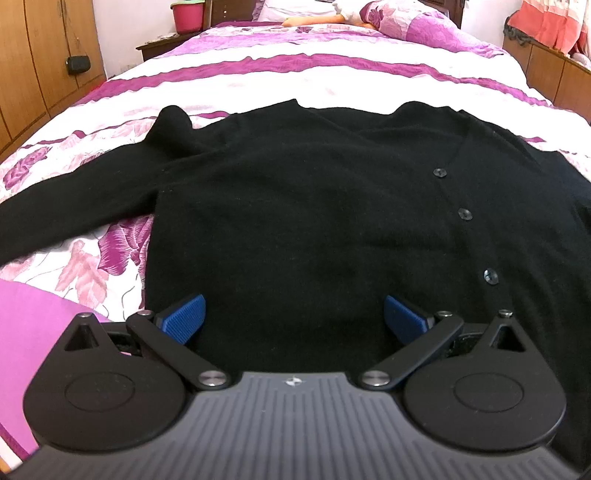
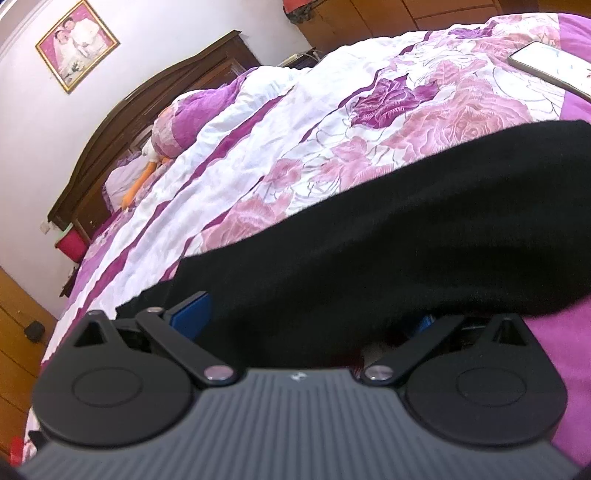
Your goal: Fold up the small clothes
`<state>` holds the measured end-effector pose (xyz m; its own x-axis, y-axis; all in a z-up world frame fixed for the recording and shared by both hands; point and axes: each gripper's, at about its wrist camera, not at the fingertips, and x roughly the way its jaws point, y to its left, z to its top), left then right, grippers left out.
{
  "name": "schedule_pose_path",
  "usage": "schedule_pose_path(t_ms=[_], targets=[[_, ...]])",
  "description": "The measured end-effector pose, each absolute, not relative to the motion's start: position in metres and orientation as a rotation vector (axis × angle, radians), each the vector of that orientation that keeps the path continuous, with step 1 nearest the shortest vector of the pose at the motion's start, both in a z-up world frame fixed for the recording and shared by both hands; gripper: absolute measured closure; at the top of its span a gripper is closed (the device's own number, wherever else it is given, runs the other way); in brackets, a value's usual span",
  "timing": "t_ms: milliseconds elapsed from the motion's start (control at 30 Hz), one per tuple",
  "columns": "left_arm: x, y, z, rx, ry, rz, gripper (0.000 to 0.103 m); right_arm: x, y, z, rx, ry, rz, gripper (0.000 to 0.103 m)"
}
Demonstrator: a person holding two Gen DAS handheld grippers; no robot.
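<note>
From the left wrist view, a black knit cardigan (image 1: 295, 206) lies spread front-up across the bed (image 1: 295, 74), its hem toward the camera and its neckline toward the pillows. The fabric is plain, matte and slightly fuzzy. A V-shaped opening runs down the right of the chest, closed by a row of dark buttons (image 1: 464, 213); three show, one above the other. One sleeve (image 1: 74, 199) stretches out flat to the left over the floral bedspread, and near the shoulder on that side a fold of cloth pokes up in a small hump. The left gripper (image 1: 294, 317) hangs over the hem, its two blue-padded fingers (image 1: 184, 317) set wide apart with only black knit between them and nothing pinched. A pink pillow (image 1: 413, 22) rests at the head of the bed and a red bucket (image 1: 188, 14) stands beyond the far left corner.

From the right wrist view, the camera is tilted and close. A long band of the same black cardigan (image 2: 406, 236) crosses the picture, draped over the right gripper (image 2: 314, 321) so that the cloth hides most of its far blue pad. The near blue finger (image 2: 192, 314) shows at the left edge of the cloth. The jaws stand spread, with knit lying in the gap; I cannot tell whether they are pressing on it. A phone (image 2: 550, 66) lies on the bedspread at top right, well apart from the garment, and a framed picture (image 2: 75, 44) hangs on the wall
</note>
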<state>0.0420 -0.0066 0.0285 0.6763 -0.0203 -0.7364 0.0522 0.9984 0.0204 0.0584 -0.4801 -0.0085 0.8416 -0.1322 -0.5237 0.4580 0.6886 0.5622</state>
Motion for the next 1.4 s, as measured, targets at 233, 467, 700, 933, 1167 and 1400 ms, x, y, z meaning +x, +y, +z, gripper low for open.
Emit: schedule_pose_path(t_ms=[233, 467, 700, 933, 1167, 1400], targets=[[0.037, 0.003, 0.039, 0.014, 0.818, -0.042, 0.000, 0.038, -0.492, -0.006, 0.843, 0.421, -0.379, 0.000], [0.037, 0.006, 0.039, 0.002, 0.819, -0.038, 0.000, 0.035, -0.506, -0.007, 0.851, 0.403, -0.411, 0.006], [0.033, 0.007, 0.043, 0.003, 0.804, -0.039, 0.000, 0.032, -0.512, -0.008, 0.860, 0.409, -0.402, 0.019], [0.030, 0.004, 0.043, 0.010, 0.803, -0.049, 0.000, 0.031, -0.521, -0.009, 0.886, 0.415, -0.406, 0.048], [0.028, 0.005, 0.048, 0.013, 0.801, -0.058, 0.000, 0.036, -0.511, 0.017, 0.770, 0.394, -0.342, 0.093], [0.025, 0.013, 0.053, 0.001, 0.785, -0.049, 0.000, 0.047, -0.476, 0.073, 0.588, 0.324, -0.206, 0.094]])
